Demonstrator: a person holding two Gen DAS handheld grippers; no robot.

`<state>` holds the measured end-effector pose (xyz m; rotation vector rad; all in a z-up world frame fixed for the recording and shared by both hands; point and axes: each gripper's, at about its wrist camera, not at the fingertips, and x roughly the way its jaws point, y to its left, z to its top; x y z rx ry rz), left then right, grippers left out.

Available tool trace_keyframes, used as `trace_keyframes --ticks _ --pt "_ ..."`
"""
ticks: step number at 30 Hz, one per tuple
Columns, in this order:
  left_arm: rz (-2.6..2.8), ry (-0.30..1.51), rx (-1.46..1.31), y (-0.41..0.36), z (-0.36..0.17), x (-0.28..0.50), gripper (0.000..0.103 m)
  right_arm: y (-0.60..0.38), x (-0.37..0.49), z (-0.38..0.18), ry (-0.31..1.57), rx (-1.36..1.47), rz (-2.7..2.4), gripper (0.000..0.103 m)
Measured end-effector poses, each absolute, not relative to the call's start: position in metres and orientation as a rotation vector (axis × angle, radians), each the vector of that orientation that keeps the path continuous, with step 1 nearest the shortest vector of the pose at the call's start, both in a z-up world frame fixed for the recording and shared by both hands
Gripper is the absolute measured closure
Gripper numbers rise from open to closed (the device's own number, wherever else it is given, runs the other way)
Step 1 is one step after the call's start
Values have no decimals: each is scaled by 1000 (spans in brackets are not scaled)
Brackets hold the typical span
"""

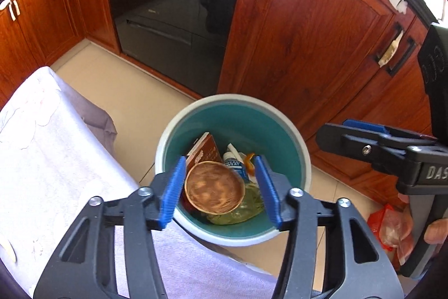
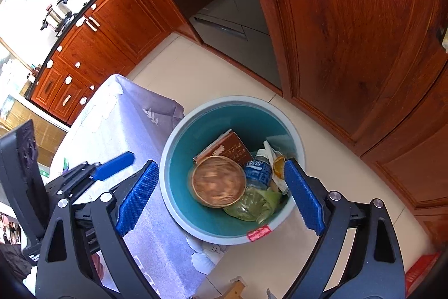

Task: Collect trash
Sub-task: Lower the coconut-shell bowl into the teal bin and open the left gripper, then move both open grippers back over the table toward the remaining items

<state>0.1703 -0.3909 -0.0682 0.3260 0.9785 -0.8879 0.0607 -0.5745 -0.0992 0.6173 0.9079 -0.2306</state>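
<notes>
A teal trash bin (image 1: 238,114) with a pale rim stands on the floor beside the table; it also shows in the right wrist view (image 2: 196,131). Inside lie a round brown paper bowl (image 1: 214,188) (image 2: 218,181), blurred as if moving, a brown box (image 1: 205,149) (image 2: 229,149), a plastic bottle (image 1: 235,163) (image 2: 257,170), orange peel (image 1: 249,160) and a greenish bag (image 2: 252,205). My left gripper (image 1: 221,188) is open above the bin, empty. My right gripper (image 2: 221,195) is open above the bin too, empty; it also shows in the left wrist view (image 1: 361,136).
A table with a pale floral cloth (image 1: 50,159) (image 2: 126,125) stands left of the bin. Wooden cabinets (image 1: 322,41) and a black oven (image 1: 173,18) stand behind. A red plastic bag (image 1: 389,226) lies on the floor at the right.
</notes>
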Motion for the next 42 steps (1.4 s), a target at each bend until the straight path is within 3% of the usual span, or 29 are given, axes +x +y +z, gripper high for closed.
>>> trace_keyframes --ticks 20,42 --pt "-792 947 221 -313 -39 172 36 -518 77 -80 910 557 -172 13" --pt "-540 936 44 -96 -24 182 33 -349 130 -42 930 379 56 13"
